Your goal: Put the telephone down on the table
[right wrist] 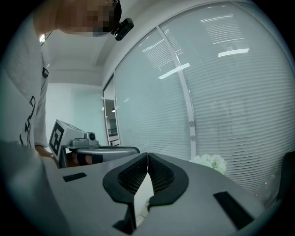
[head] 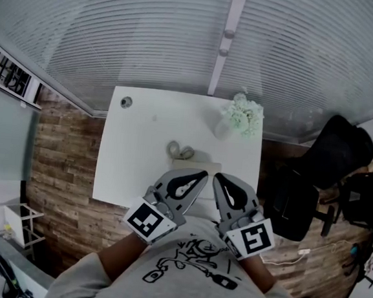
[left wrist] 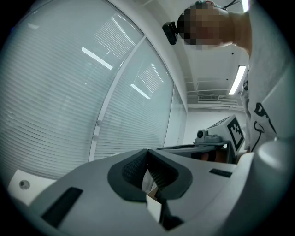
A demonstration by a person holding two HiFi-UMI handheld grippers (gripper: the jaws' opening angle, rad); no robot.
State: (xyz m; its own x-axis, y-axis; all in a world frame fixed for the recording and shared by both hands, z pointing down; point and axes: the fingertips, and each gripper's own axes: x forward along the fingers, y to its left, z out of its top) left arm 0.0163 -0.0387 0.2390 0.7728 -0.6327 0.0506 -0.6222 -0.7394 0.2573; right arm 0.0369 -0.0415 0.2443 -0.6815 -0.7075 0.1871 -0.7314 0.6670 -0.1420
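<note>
On the white table a small grey and beige thing, which looks like the telephone, rests near the front edge. My left gripper and right gripper hover side by side just in front of it, pointing toward it, with nothing in either. In the left gripper view the dark pads of the left gripper meet at the tips with nothing between them. The right gripper view shows the right gripper shut the same way. The telephone is hidden behind the jaws in both gripper views.
A bunch of white flowers stands at the table's far right corner, also in the right gripper view. A round grommet marks the far left corner. A blinds-covered window runs behind the table. A black office chair stands to the right.
</note>
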